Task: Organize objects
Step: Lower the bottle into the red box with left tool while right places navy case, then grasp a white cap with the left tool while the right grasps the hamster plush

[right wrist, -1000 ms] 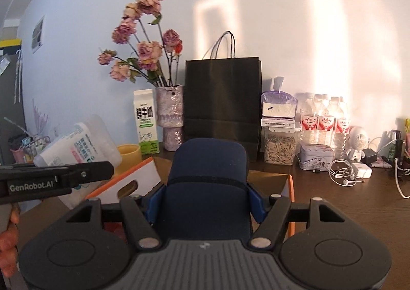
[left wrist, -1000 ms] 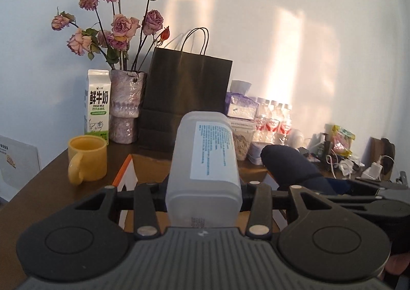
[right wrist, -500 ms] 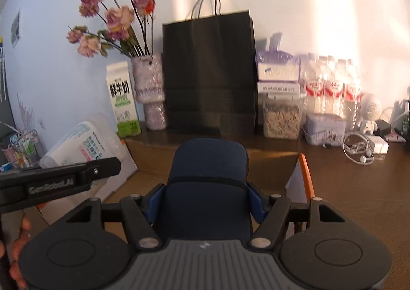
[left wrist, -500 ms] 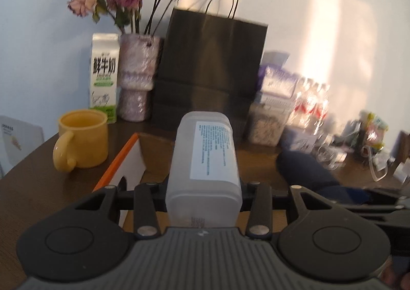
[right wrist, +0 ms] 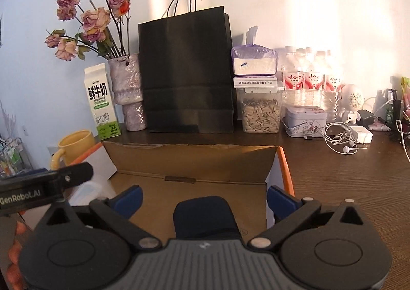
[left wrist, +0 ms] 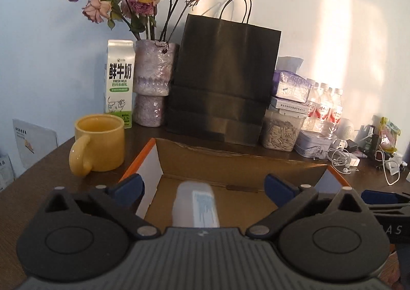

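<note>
An open cardboard box (left wrist: 238,162) with orange-edged flaps sits on the dark wooden table; it also shows in the right wrist view (right wrist: 194,157). My left gripper (left wrist: 203,186) is open above the box. A translucent white bottle with a label (left wrist: 196,209) lies free inside the box between the spread fingers. My right gripper (right wrist: 203,199) is open over the box too. A dark navy case (right wrist: 205,218) lies on the box floor beneath it, loose. The left gripper's body (right wrist: 43,185) shows at the left of the right wrist view.
A yellow mug (left wrist: 98,144) stands left of the box. Behind stand a milk carton (left wrist: 119,84), a vase of dried roses (left wrist: 153,85), a black paper bag (left wrist: 223,77), a seed jar (right wrist: 260,110), water bottles (right wrist: 311,85), a tin (right wrist: 305,121) and earphone cables (right wrist: 343,139).
Both grippers have opened. The white bottle dropped out of the left gripper into the box, and the navy case dropped out of the right one. Both grippers tilted down toward the box.
</note>
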A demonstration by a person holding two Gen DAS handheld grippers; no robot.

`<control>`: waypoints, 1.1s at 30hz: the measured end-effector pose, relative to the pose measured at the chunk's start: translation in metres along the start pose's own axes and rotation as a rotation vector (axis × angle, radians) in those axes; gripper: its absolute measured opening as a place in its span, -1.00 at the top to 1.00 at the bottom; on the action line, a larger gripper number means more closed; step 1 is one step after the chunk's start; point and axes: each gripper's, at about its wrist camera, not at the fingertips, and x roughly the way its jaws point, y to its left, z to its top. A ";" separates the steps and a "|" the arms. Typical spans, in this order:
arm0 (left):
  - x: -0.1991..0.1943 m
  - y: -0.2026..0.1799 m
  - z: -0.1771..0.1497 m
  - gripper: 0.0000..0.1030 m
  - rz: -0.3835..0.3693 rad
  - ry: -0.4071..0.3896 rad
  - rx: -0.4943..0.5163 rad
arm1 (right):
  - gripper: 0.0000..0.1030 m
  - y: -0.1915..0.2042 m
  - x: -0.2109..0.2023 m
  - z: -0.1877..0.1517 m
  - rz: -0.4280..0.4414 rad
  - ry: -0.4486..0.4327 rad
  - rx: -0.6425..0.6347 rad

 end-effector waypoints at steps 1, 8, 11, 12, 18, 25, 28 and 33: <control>0.000 0.000 0.000 -1.00 0.001 0.005 0.001 | -1.00 0.000 0.000 0.000 0.001 0.002 -0.001; -0.004 -0.002 0.002 -1.00 0.000 -0.001 0.008 | -1.00 0.000 -0.002 0.002 0.012 -0.004 -0.013; -0.010 -0.004 0.006 -1.00 0.003 -0.009 0.011 | -1.00 0.002 -0.005 0.003 0.014 -0.014 -0.022; -0.013 -0.004 0.008 -1.00 0.001 -0.014 0.013 | -1.00 0.002 -0.007 0.004 0.017 -0.018 -0.024; -0.031 -0.006 0.011 -1.00 0.000 -0.021 0.042 | -1.00 0.006 -0.028 0.009 0.027 -0.053 -0.042; -0.060 0.003 0.008 -1.00 0.015 -0.019 0.043 | -1.00 0.011 -0.056 0.002 0.023 -0.069 -0.061; -0.077 0.008 0.005 -1.00 0.017 -0.021 0.048 | -1.00 0.012 -0.070 -0.006 0.025 -0.068 -0.065; -0.103 0.018 -0.001 -1.00 0.024 -0.024 0.050 | -1.00 0.014 -0.092 -0.020 0.023 -0.065 -0.070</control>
